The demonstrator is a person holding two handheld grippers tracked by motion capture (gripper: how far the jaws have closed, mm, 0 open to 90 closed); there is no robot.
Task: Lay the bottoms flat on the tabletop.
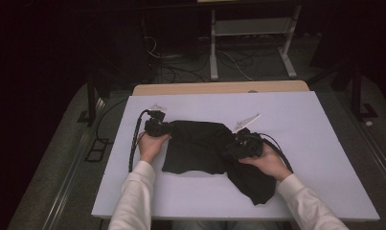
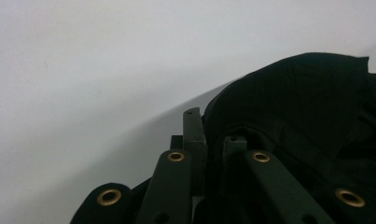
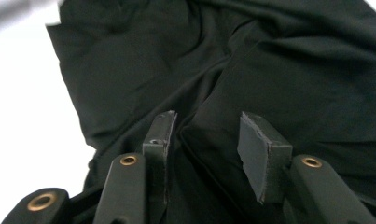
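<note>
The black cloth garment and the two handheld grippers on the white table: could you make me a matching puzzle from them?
Things:
1. left gripper
2. right gripper
3. black cloth garment
4. white tabletop

States:
A. lies rumpled in the middle of the table
B. jaws parted over dark folds
C. bare and pale round the fabric
D. jaws pinched on a fabric edge

Pairs: 1-D, 2-B, 3-A, 4-C

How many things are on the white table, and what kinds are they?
Black cloth: 1
Hand-held grippers: 2, the left hand-held gripper at the cloth's left edge and the right hand-held gripper over its right part
Total: 3 things on the white table
</note>
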